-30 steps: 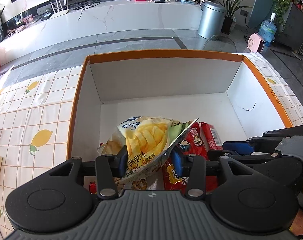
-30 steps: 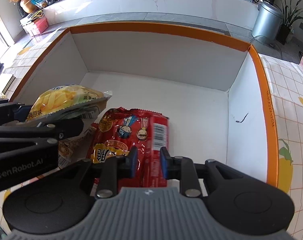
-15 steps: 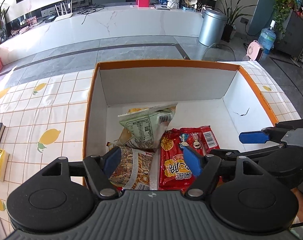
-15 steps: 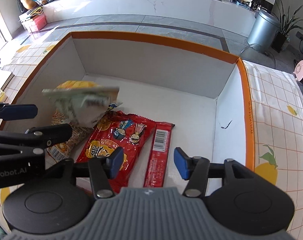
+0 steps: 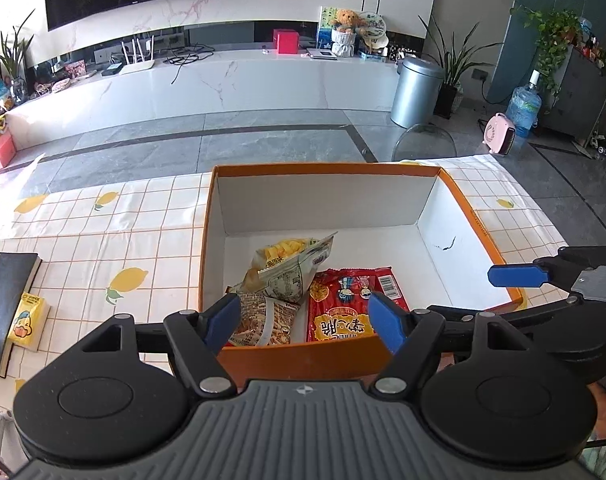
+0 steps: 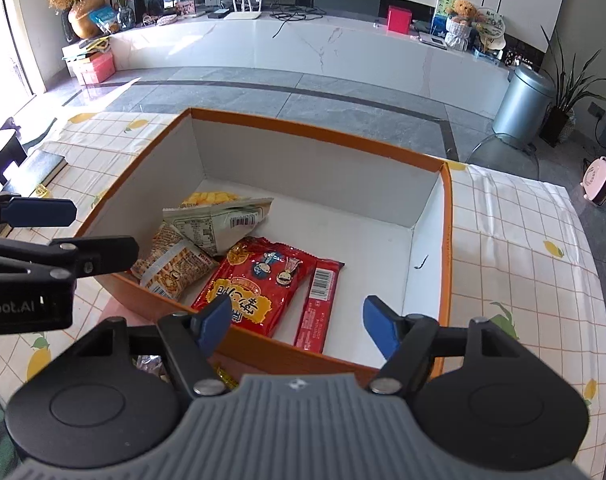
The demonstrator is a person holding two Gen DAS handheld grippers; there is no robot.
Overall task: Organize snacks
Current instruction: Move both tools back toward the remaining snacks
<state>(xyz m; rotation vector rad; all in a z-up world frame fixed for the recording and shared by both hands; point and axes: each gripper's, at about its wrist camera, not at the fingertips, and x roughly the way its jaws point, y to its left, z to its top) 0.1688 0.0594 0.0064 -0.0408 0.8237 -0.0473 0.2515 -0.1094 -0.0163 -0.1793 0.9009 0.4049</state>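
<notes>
Left gripper (image 5: 305,320) released and empty, right gripper (image 6: 293,326) empty with jaws opening, both above the near rim of the orange box (image 6: 447,240), yellow chip bag (image 5: 291,268) and red snack packet (image 6: 255,284) lying inside below them, on the lemon-print table (image 5: 103,240)

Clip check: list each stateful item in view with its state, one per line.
Orange box: open-topped, no lid on it.
Yellow chip bag: in the box, tilted, leaning on another packet.
Red snack packet: flat on the box floor.
Left claw: open, empty.
Right claw: opening, empty.
</notes>
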